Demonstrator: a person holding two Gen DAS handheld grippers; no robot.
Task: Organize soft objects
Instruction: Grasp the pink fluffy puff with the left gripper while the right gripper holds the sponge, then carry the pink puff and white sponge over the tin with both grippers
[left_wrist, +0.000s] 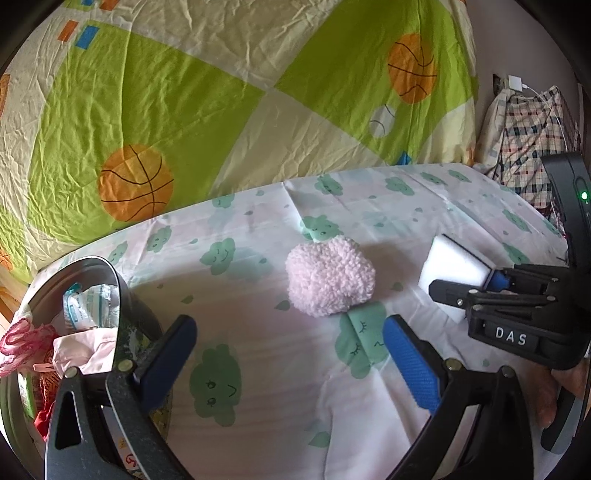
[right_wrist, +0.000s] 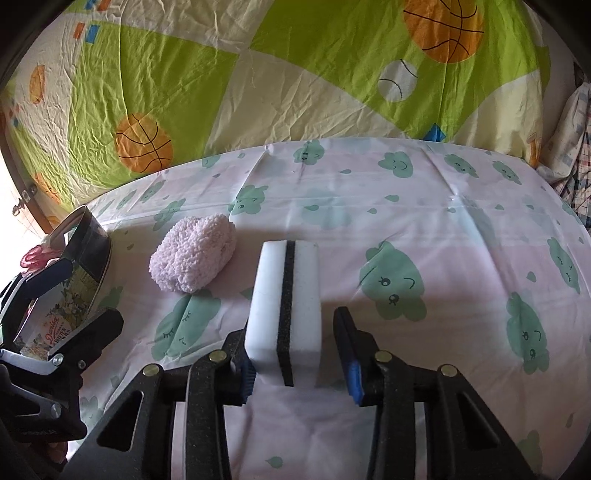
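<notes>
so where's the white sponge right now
The white sponge lies on the cloud-print sheet, between the fingers of the right gripper, with the fluffy pink ball to its left in the right wrist view.

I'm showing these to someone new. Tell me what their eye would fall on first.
First, the fluffy pink ball lying mid-sheet on the cloud-print sheet. Next, the white sponge with a black stripe, between the fingers of the right claw. At the left, the round cookie tin stuffed with soft things.
</notes>
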